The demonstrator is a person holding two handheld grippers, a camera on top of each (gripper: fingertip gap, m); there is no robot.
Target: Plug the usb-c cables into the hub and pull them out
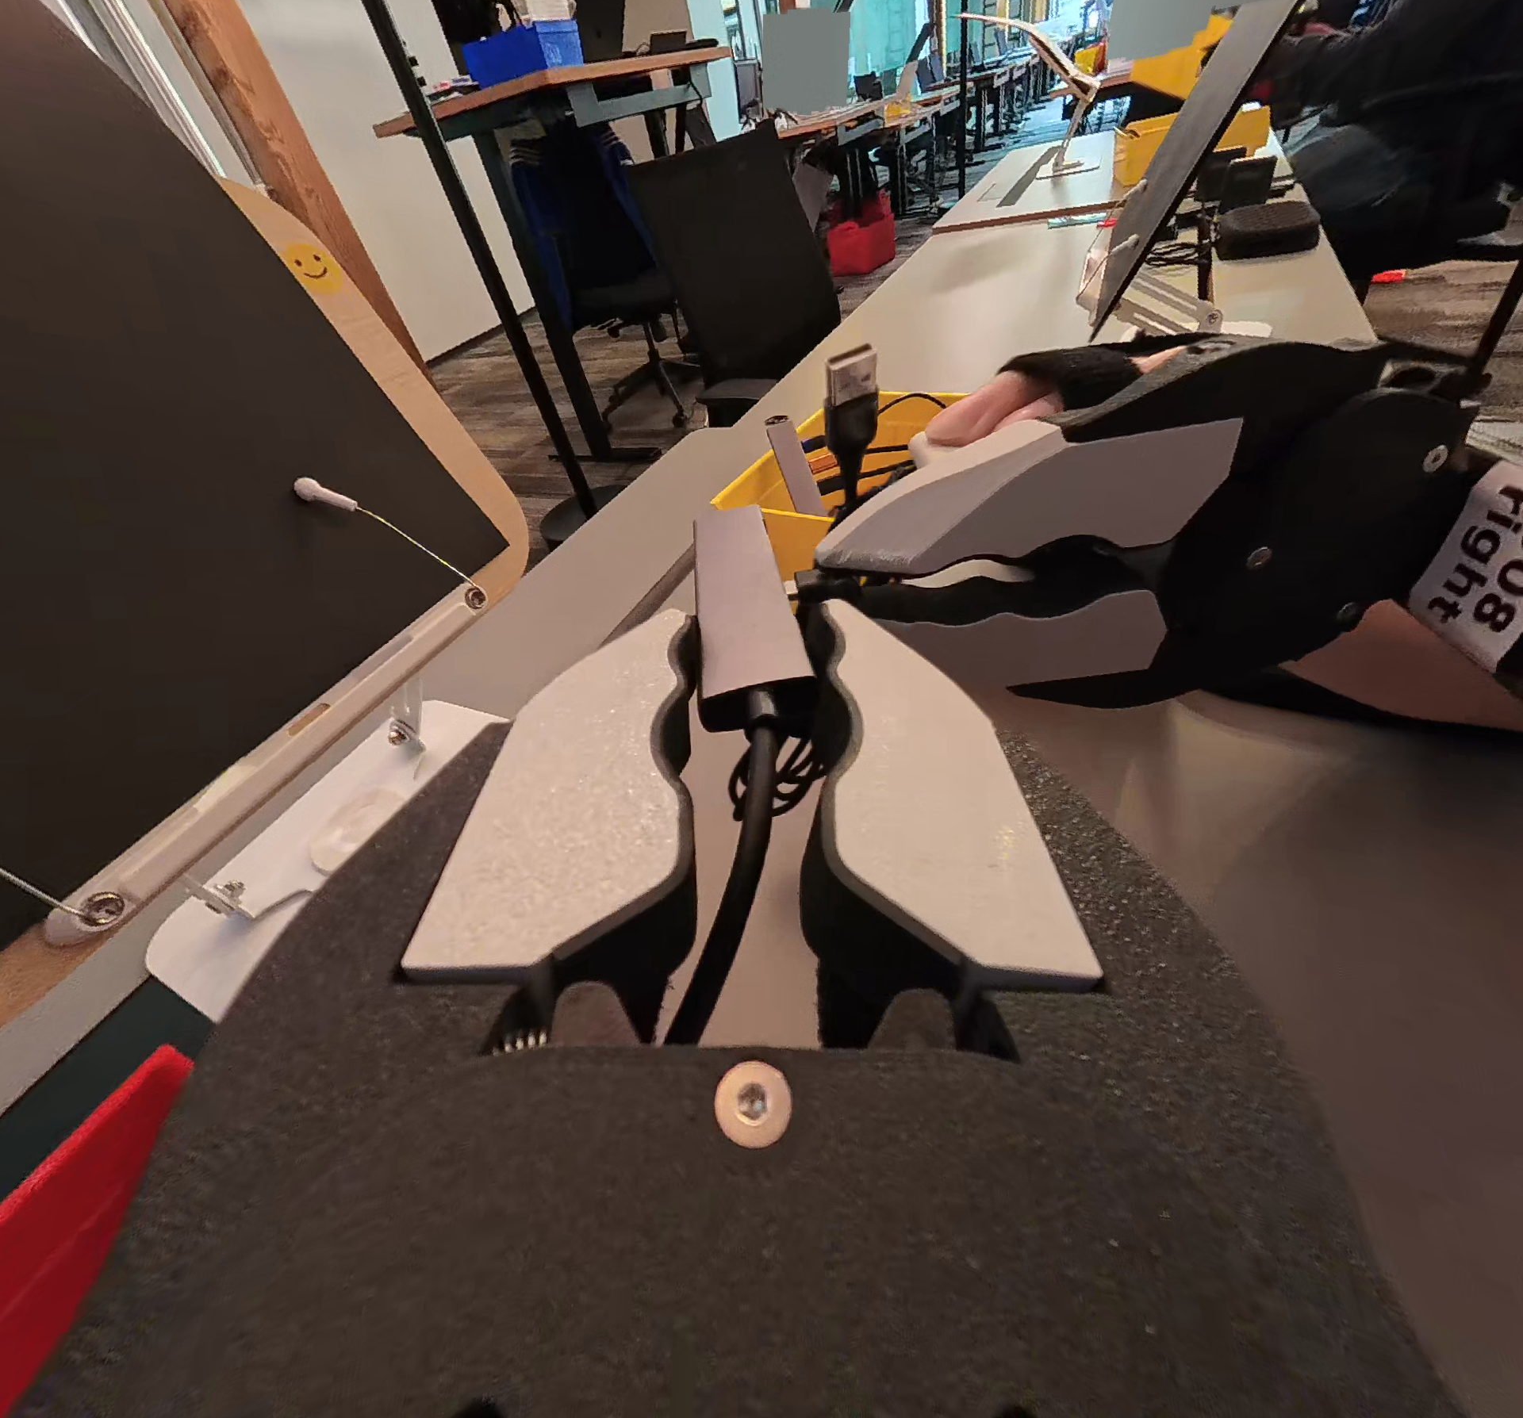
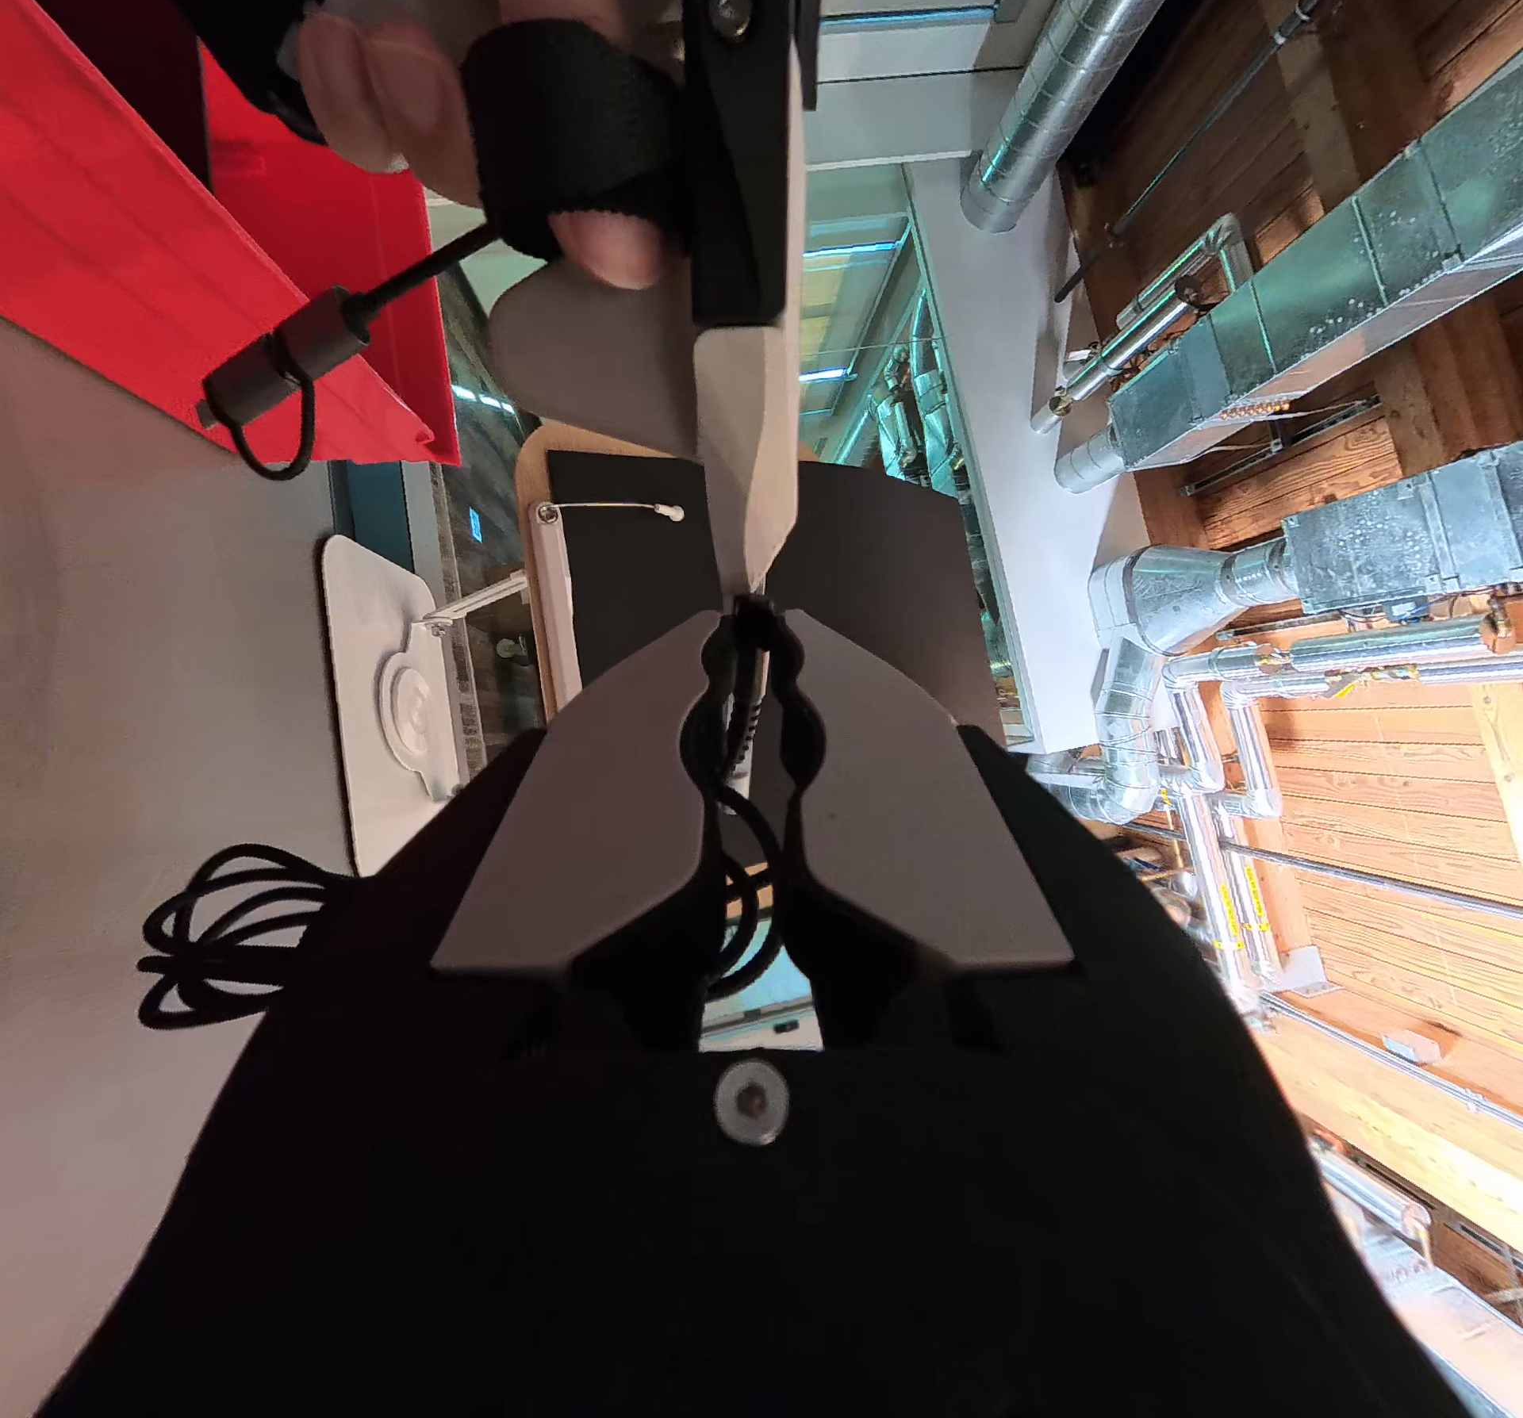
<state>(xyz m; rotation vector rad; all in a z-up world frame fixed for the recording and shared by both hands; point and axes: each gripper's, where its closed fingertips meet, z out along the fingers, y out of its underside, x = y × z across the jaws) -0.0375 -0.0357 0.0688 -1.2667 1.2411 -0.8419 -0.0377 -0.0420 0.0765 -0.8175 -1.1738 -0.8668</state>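
Now the left gripper [image 1: 754, 637] has its grey fingers [image 1: 577, 793] pinching a dark, slim hub [image 1: 746, 620] by its long sides, the hub lifted above the pale worktop [image 1: 1236, 843] and pointing away from the camera. Its own thick black lead [image 1: 746, 826] runs back between the fingers toward the gripper body.

From the right, the right gripper [image 1: 824, 583] comes in sideways, its fingers pressed on a black usb-c cable plug [image 1: 812, 586] whose tip sits right at the hub's right side (whether it is seated in a port cannot be told). In the right wrist view the same plug [image 2: 746, 637] is nipped at the fingertips, with the cable's slack looping back between the fingers and a coil [image 2: 231, 933] lying on the worktop.

Just behind the hub stands a yellow bin [image 1: 758, 497] with a usb-a plug [image 1: 849, 381] sticking up out of it.
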